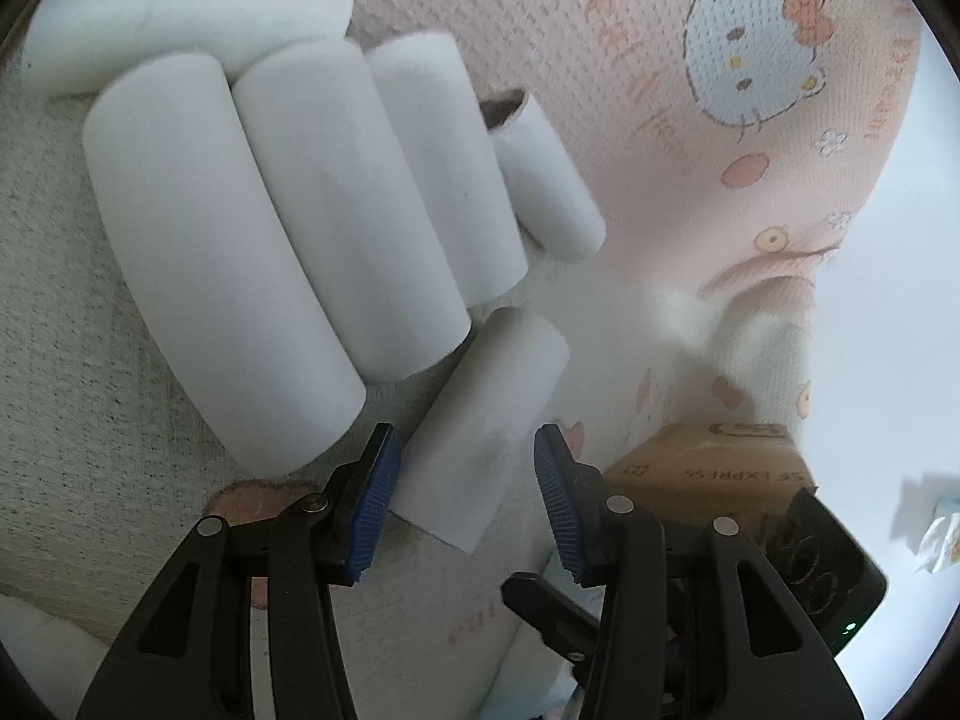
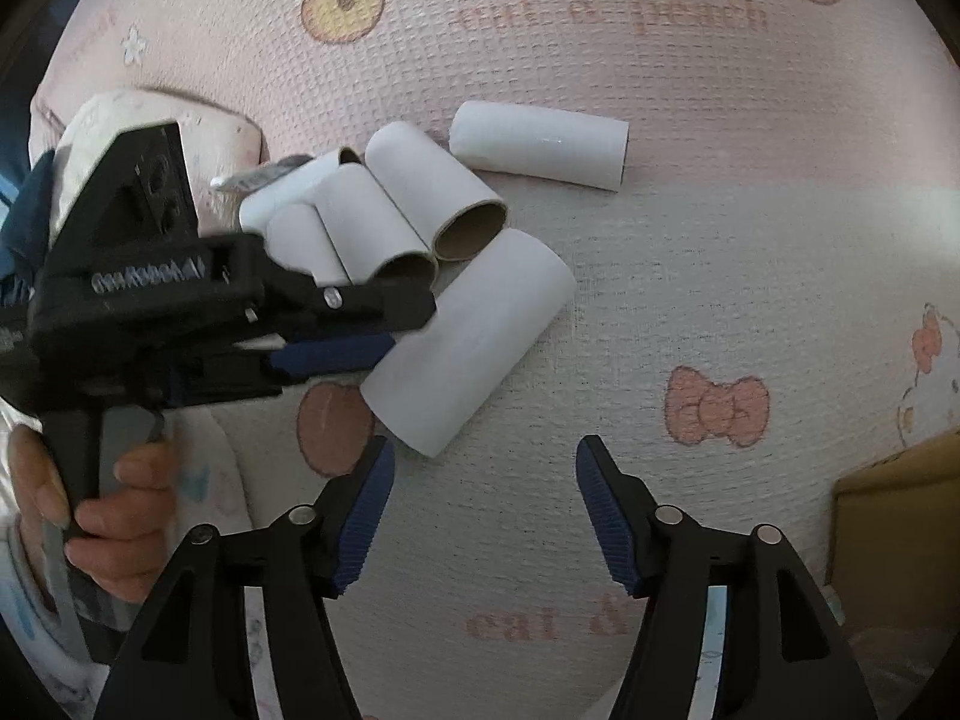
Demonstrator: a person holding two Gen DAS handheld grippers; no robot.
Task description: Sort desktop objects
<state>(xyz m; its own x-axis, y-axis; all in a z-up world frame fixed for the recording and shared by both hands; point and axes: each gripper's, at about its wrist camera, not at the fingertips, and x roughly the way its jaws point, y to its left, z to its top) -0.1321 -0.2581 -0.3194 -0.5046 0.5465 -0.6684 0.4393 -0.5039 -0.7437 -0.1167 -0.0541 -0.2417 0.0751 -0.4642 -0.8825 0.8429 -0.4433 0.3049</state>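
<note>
Now the left tongs (image 1: 462, 498) sit wide around the near end of a white cardboard tube (image 1: 489, 420), pads not yet touching it. It lies on the pink cartoon-print mat (image 2: 720, 210) just beside the row of white cardboard tubes (image 2: 384, 210). Centre it between the pads, close gently to avoid crushing. Right tongs (image 2: 486, 510) wide, holding nothing.

The work surface is covered by a pink textured cloth (image 2: 690, 240) printed with cartoon cats, bows and lettering. A brown cardboard box (image 2: 900, 522) is seen at 4 o'clock in the right wrist view. Bright, overexposed light is observed at 3 o'clock in the left wrist view.
</note>
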